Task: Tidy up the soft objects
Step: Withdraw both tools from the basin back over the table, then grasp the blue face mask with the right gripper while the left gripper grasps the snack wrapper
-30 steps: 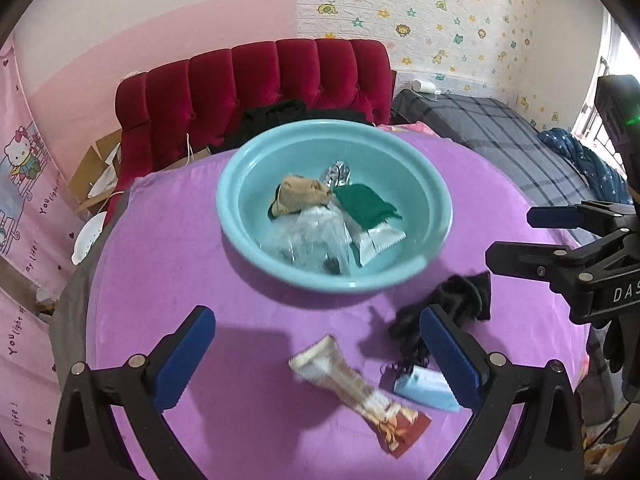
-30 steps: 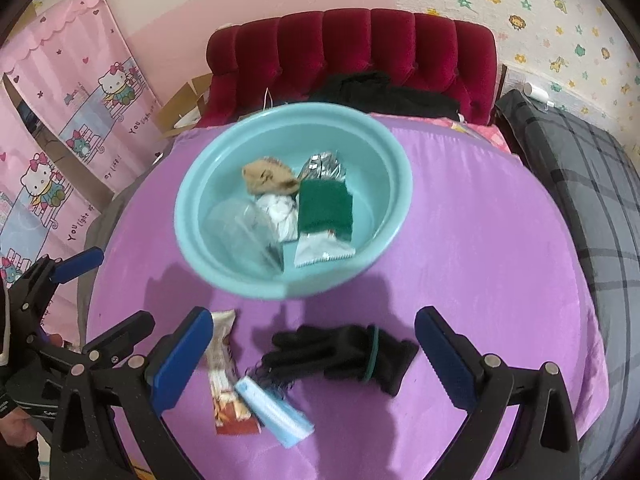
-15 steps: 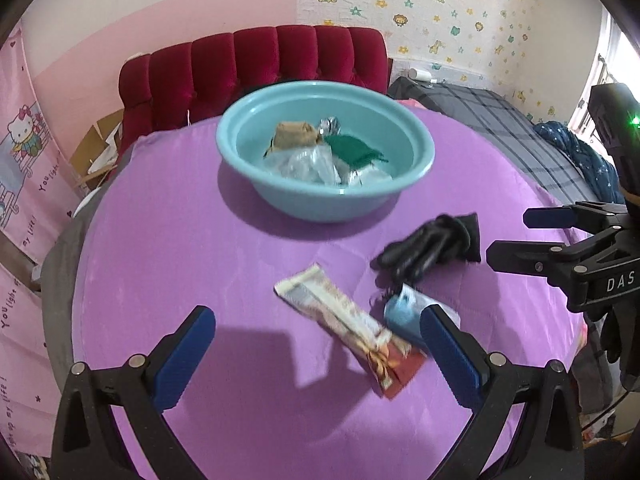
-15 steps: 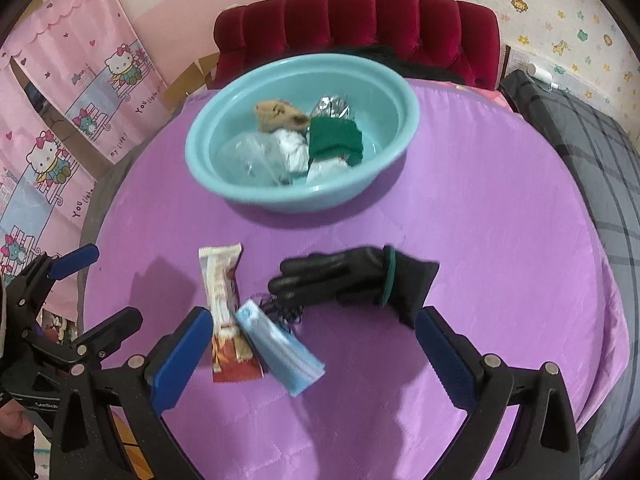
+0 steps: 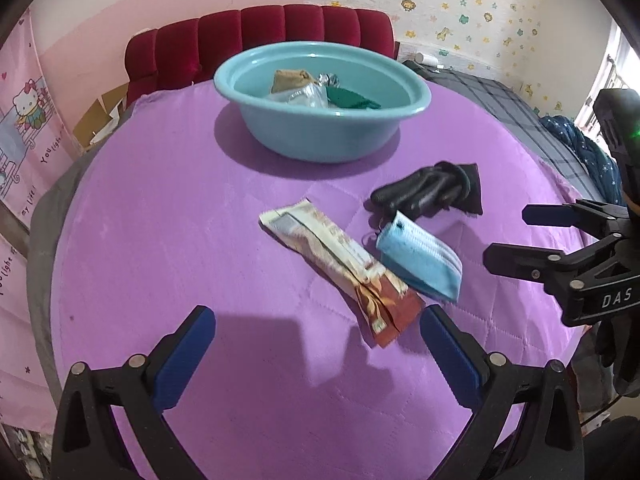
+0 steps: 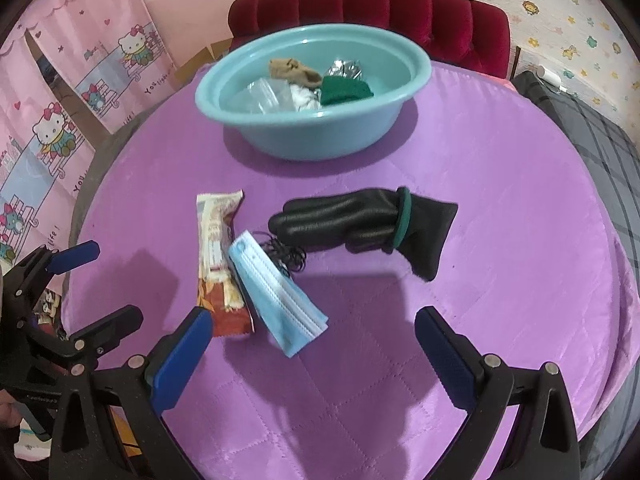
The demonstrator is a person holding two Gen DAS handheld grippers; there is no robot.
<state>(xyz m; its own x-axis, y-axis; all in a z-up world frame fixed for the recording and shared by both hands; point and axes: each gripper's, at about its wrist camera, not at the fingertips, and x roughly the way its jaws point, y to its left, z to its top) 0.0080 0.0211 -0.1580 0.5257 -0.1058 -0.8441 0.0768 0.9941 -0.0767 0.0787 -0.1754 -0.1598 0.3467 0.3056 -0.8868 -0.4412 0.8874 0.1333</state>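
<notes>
A: What lies in front of your right gripper (image 6: 314,350)?

B: A black glove (image 6: 360,222) at center, and a blue face mask (image 6: 276,294) against a snack wrapper (image 6: 218,256) at lower left.

A: And your jaws?

B: Spread wide, empty. The teal basin (image 6: 312,132) sits at upper center.

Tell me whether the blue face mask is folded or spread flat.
Folded. The blue face mask lies on the purple cloth as a narrow doubled strip, its layered edges stacked at one end, beside the snack wrapper.

Bright, even indoor light; daylight from window (image 5: 612,76) at far right. Soft gripper shadows on the purple cloth (image 5: 160,220) near. Strong fisheye bending, dark vignette corners. Slight motion blur overall.
</notes>
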